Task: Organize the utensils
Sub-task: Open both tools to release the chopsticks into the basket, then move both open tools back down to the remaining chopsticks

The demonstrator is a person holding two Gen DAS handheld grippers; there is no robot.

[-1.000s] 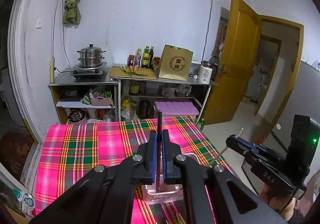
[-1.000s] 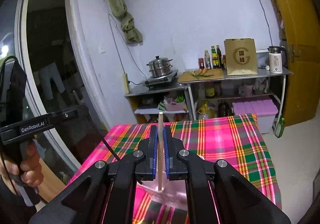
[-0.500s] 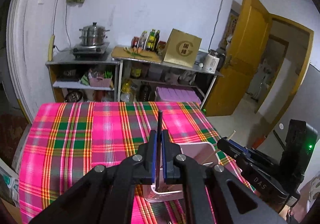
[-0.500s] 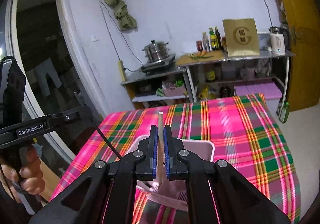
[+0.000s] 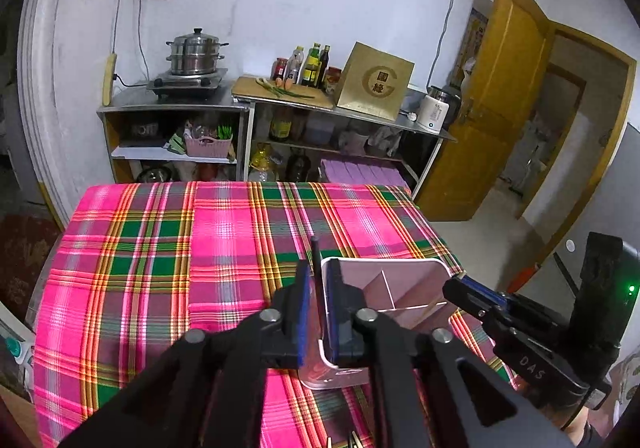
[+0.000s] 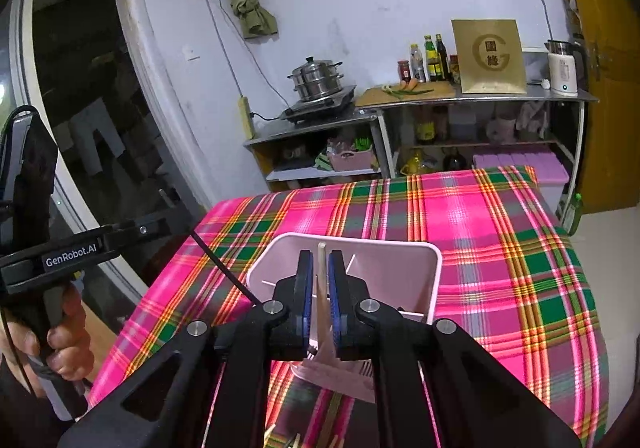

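Now pink holder (image 6: 434,280), dividers inside; wooden chopstick (image 6: 321,272) over it.

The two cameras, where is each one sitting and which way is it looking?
Left wrist view: sits on the left gripper, looking down along its fingers over a black chopstick and the pink holder toward the shelves; the right gripper shows at right.
Right wrist view: sits on the right gripper, looking over a wooden chopstick; the left gripper and a hand show at left.
Both share the holder, plaid tablecloth and steamer pot.
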